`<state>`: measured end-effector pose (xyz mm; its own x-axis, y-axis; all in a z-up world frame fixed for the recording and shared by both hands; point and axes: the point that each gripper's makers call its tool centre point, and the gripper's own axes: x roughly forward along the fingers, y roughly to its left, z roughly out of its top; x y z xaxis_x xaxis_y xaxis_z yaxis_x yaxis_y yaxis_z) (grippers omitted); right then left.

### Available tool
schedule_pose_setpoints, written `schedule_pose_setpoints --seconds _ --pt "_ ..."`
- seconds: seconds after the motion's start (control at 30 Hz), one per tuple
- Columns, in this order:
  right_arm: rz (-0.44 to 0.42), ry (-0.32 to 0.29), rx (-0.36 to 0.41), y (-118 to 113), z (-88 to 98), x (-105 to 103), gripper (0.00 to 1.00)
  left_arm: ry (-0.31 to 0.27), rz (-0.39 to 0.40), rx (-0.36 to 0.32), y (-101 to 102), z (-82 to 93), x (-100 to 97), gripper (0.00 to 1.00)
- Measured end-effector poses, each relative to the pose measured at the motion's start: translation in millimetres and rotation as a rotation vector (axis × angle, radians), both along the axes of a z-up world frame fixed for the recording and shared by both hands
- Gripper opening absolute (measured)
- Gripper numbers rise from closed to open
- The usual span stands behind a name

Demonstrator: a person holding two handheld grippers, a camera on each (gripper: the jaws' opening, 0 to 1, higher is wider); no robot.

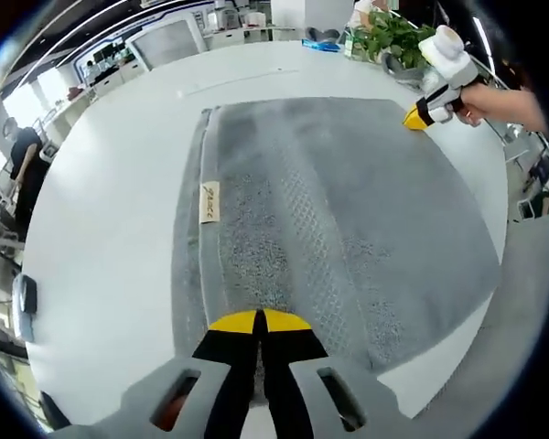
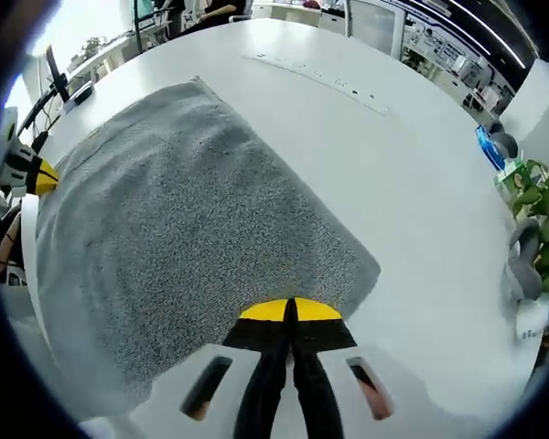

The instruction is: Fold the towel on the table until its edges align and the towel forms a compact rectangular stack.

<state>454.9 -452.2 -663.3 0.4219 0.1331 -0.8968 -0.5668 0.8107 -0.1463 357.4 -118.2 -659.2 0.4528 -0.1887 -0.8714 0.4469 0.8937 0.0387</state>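
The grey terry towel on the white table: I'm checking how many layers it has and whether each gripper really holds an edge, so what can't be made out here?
- Grey terry towel: its near edge in the left gripper view is hidden under the left gripper, so the grip is unconfirmed.
- Right gripper view: the right gripper covers the towel edge likewise.
- Small cream label: print too small to read.
- Layer count: not discernible.

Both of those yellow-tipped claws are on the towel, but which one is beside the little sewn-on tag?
The left gripper, closed on the towel edge near the beige label. The right gripper holds a plain edge.
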Motion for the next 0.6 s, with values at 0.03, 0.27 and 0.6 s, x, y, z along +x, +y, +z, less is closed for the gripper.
schedule_pose_setpoints --seconds 0.03,0.27,0.6 --pt "0.001 -0.001 -0.006 -0.4 -0.1 -0.5 0.00 0.002 0.008 -0.011 -0.2 0.1 0.4 0.01" --pt "-0.040 0.011 -0.005 -3.9 0.6 -2.5 0.00 0.005 0.007 -0.012 -1.8 -0.6 2.9 0.01" --pt "-0.083 0.027 0.045 -10.4 0.8 -11.5 0.00 0.009 -0.032 0.006 -3.4 -0.6 14.5 0.01"
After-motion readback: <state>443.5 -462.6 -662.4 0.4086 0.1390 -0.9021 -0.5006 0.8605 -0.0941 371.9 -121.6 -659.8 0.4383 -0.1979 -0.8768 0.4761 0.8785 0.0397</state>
